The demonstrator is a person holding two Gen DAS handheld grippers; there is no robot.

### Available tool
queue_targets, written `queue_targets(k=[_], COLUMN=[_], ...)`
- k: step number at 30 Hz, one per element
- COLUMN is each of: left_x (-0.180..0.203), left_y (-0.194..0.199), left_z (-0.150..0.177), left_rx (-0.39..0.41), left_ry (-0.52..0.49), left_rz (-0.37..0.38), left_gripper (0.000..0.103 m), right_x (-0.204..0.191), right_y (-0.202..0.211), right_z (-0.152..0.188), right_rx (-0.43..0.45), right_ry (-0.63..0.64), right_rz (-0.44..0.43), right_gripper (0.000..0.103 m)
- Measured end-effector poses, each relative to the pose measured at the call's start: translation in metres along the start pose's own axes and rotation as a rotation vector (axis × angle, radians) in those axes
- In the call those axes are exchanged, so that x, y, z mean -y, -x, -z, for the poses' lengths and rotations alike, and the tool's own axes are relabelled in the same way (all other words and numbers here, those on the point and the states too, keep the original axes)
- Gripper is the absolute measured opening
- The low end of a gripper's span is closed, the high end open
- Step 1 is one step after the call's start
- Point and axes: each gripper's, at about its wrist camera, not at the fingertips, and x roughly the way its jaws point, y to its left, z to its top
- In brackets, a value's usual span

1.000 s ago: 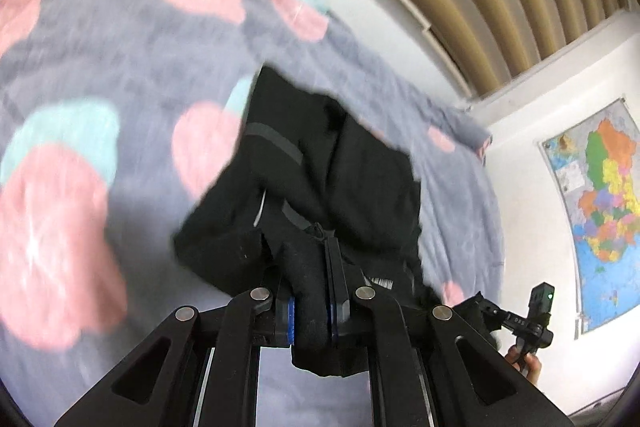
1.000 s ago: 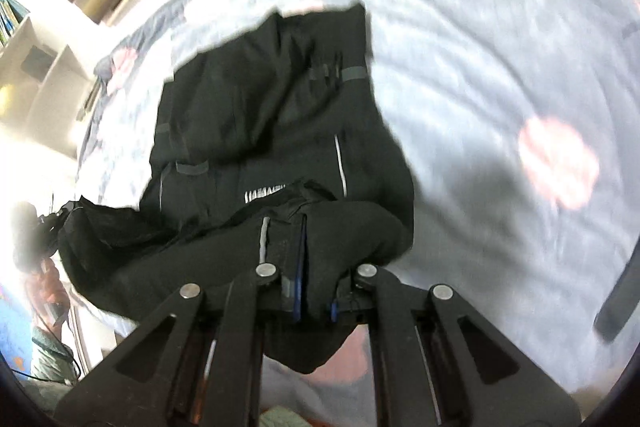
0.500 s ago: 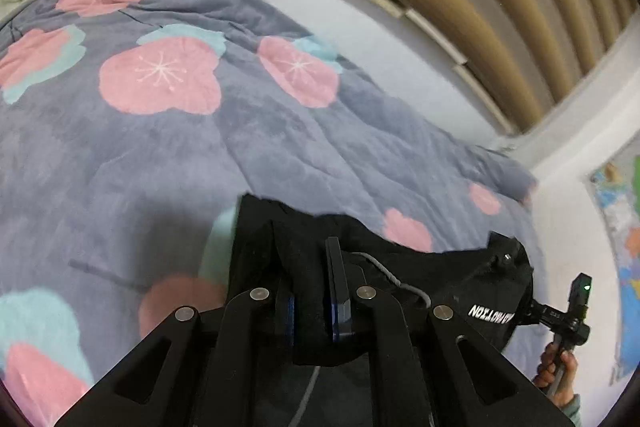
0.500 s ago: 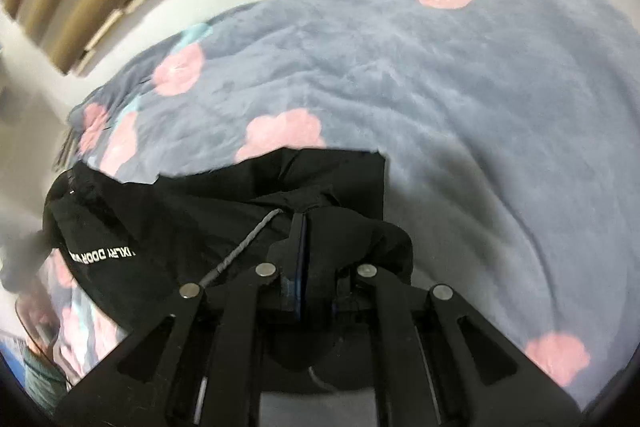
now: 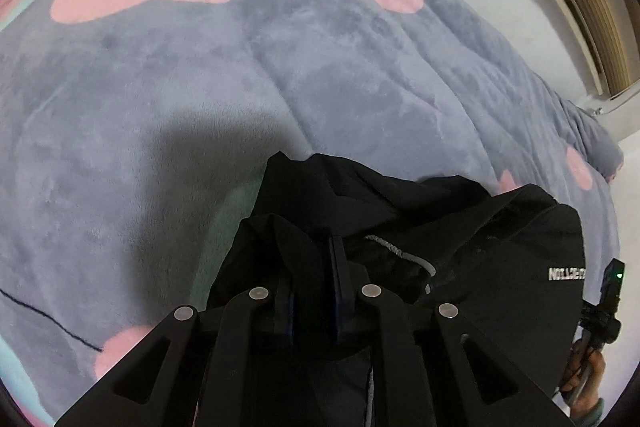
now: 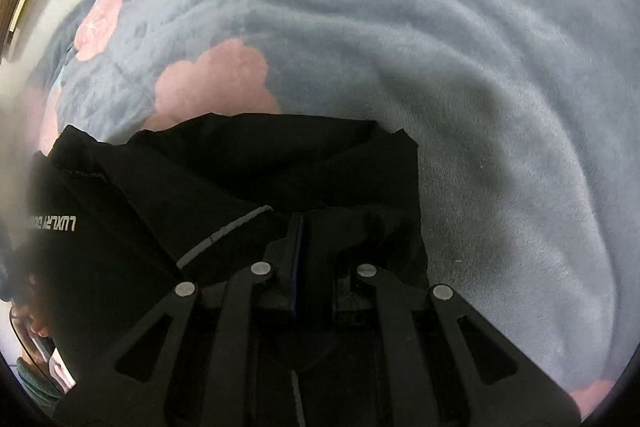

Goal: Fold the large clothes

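Both tongs, left tongs (image 5: 314,279) and right tongs (image 6: 314,267), pinch the rumpled black jacket (image 5: 400,211).

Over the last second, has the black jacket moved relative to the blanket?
Yes. The black jacket has dropped toward the bottom of the left wrist view, so the pink-flowered blanket fills most of the frame.

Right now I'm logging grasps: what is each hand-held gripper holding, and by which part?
Both hold the black jacket. The left hand-held gripper and the right hand-held gripper each pinch a bunched fold of its fabric; which part cannot be told.
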Motion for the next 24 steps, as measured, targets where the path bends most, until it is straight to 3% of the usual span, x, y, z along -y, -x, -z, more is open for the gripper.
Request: queue_targets(k=[4,9,11,14,15,16,18,21,24], left_x=[-0.004,-0.016,-0.022,-0.038,-0.043,-0.047,-0.055,-0.052,-0.044], left_y=[0.028,0.088,0.112,0.152,0.162,0.170,0.185,0.182,0.162], left_z=[-0.004,0.000,0.005,0.015,0.018,0.019,0.025,0.026,0.019], left_rx=[-0.020,-0.049,-0.060,-0.021,-0.005,0.008,0.040,0.055,0.052], left_ry=[-0.025,-0.088,-0.112,-0.128,-0.118,-0.105,-0.091,-0.096,-0.085], left_rz=[0.051,0.184,0.181,0.167,0.177,0.189,0.209,0.204,0.206], left_gripper=[0.018,0.035,0.049,0.051,0.052,0.052,0.055,0.057,0.057], right_x=[0.012,0.027,0.027,0.023,0.022,0.021,0.018,0.012,0.004], right_y=[0.024,0.076,0.094,0.121,0.128,0.140,0.153,0.160,0.141], right_z=[0.000,0.006,0.011,0.021,0.024,0.029,0.034,0.039,0.032], right_rx=[-0.007,0.026,0.024,0.055,0.066,0.094,0.145,0.189,0.184], right_ry=[-0.027,-0.074,-0.066,-0.035,-0.032,-0.024,-0.003,0.054,0.115], right_rz=[-0.047,-0.167,-0.188,-0.209,-0.209,-0.197,-0.184,-0.126,-0.059], right_gripper=[0.013,0.025,0.032,0.041,0.051,0.068,0.080,0.080,0.080])
